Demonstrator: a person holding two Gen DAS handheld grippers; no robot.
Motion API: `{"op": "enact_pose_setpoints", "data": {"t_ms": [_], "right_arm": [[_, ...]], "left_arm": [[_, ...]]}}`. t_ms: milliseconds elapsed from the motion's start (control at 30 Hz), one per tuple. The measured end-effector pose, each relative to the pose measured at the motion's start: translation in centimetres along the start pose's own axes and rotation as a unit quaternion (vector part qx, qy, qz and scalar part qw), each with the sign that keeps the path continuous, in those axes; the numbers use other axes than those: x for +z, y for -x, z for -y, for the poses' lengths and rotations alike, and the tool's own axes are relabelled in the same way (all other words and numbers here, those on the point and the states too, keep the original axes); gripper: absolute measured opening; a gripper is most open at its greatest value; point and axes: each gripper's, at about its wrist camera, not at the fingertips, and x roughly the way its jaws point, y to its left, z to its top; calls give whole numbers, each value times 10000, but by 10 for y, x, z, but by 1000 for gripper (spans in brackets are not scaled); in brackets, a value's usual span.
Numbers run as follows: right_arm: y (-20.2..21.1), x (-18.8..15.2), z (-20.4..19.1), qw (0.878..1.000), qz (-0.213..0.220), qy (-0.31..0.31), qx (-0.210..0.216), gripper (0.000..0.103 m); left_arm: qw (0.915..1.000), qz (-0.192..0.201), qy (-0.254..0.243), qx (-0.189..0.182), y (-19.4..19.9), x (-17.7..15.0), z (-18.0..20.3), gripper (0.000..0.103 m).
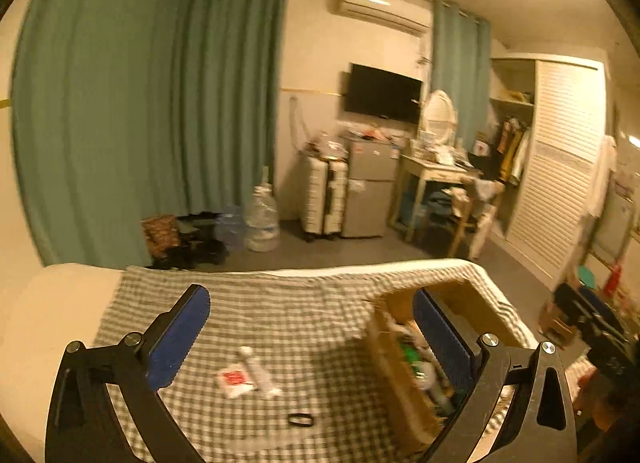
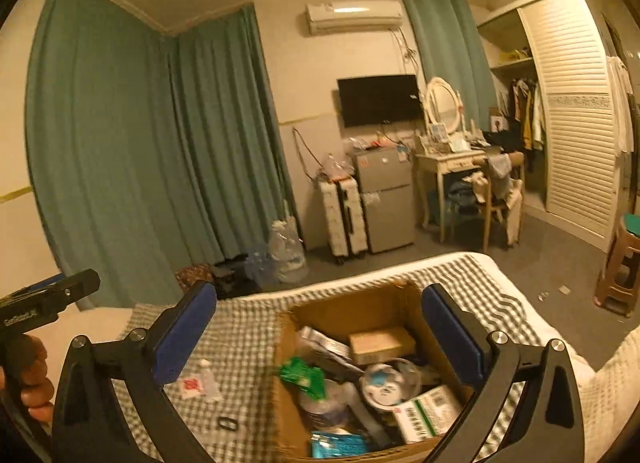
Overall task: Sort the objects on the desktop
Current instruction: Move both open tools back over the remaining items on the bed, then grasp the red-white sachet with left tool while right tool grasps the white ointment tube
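Left fingers [image 1: 312,337]: spread as wide as they go, blue pads facing each other, nothing between them and nothing held. They hang above the bed, pointing slightly down.
Right fingers [image 2: 320,329]: also spread fully wide and holding nothing. They hang over the open cardboard box.
Left hand [image 2: 32,379]: seen at the left edge of the right wrist view, wrapped around the black handle of its tool.
Bed [image 1: 64,303]: pale mattress in the foreground, covered by a grey and white checked cloth [image 1: 280,315].
Cardboard box [image 2: 356,303]: open at the top, standing on the checked cloth, toward the right side of the bed.
Box contents: a small brown carton [image 2: 380,343], a green packet [image 2: 304,377], a round white tin with a blue print [image 2: 390,381], a white and green medicine box [image 2: 428,413] and a blue packet [image 2: 340,445], all piled loosely together.
White tube [image 1: 258,373]: lying flat on the cloth, left of the box and well apart from it.
White packet with red print [image 1: 234,381]: lying on the cloth, touching the tube on its left side.
Black ring [image 1: 301,420]: a small dark loop, lying flat on the cloth nearer the camera than the tube, between the tube and the box.
Room behind: green curtains [image 1: 120,103], a dark wall television [image 1: 384,93], a small grey fridge [image 1: 370,191], a white suitcase [image 1: 324,199] and a slatted wardrobe door [image 1: 560,167].
Image quality: warm dim light, slightly blurred.
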Motion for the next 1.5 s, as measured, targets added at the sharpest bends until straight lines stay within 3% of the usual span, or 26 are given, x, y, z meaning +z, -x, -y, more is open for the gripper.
{"op": "enact_pose_setpoints", "data": {"t_ms": [233, 467, 667, 800, 933, 1167, 1333, 1433, 1500], "right_arm": [[4, -2, -42, 9995, 50, 1, 324, 103], [-5, -22, -85, 9971, 85, 461, 596, 103], [-44, -57, -120, 9885, -566, 1278, 582, 103], [-74, -78, -135, 9832, -856, 1477, 641, 103], [-109, -100, -143, 9766, -1209, 1621, 735, 103], [-167, -149, -150, 9616, -1810, 1801, 1007, 103], [-200, -174, -154, 9507, -2243, 1792, 1174, 101], [-219, -187, -162, 9428, -2424, 1931, 1231, 91], [-234, -198, -167, 9354, -2582, 2046, 1287, 73]], "left_arm": [[9960, -71, 215, 865, 13, -2, -70, 103], [9875, 91, -222, 1557, 15, -26, -105, 103], [9930, -380, -276, 1081, -18, -55, -130, 103], [9941, -684, -105, 833, -47, -70, -140, 103], [9879, -1255, -7, 910, -83, -87, -145, 103], [9780, -1735, -550, 1023, -141, -118, -134, 103], [9703, -2081, -583, 1087, -178, -137, -137, 103], [9645, -2380, -420, 1061, -203, -148, -143, 103], [9600, -2583, -224, 1062, -217, -158, -151, 103]]}}
